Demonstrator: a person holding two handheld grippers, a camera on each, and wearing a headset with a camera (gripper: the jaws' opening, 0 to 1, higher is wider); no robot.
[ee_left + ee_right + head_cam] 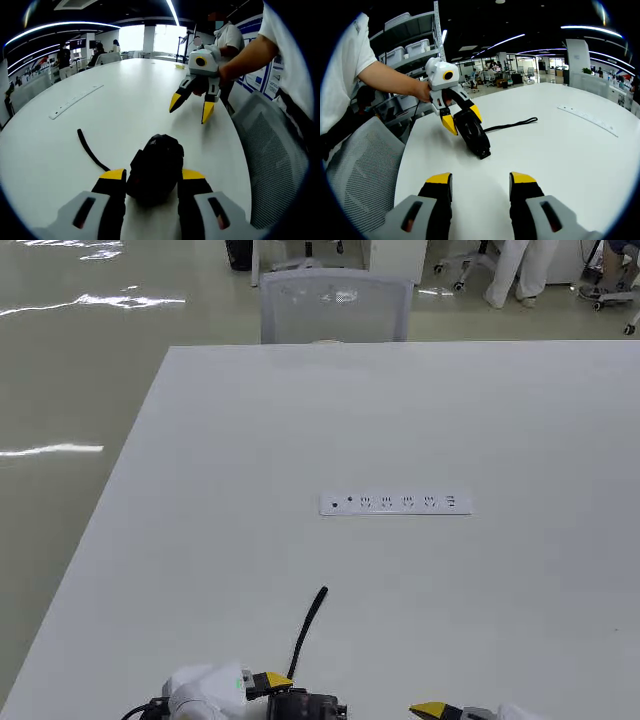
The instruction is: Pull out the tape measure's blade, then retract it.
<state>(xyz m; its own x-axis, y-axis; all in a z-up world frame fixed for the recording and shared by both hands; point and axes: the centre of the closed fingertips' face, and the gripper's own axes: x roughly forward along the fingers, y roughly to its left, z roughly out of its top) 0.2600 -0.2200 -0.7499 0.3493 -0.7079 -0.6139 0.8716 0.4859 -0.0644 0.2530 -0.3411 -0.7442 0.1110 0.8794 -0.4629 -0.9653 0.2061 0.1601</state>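
A black tape measure [155, 167] rests on the white table [400, 420] at its near edge, with my left gripper [153, 174] shut on its body. No blade is drawn out. Its black wrist strap [308, 625] trails across the table away from me. In the right gripper view the left gripper [462, 117] holds the tape measure [472, 131] tilted, with the strap [512, 123] stretching to the right. My right gripper [481, 178] stands open a short way off with nothing between its fingers. It also appears in the left gripper view as the right gripper [190, 107], raised above the table.
A white power strip [395, 503] lies flat in the middle of the table. A grey mesh chair [335, 305] stands at the far end. Another mesh chair [360, 160] is close behind the near edge. People stand far off in the room.
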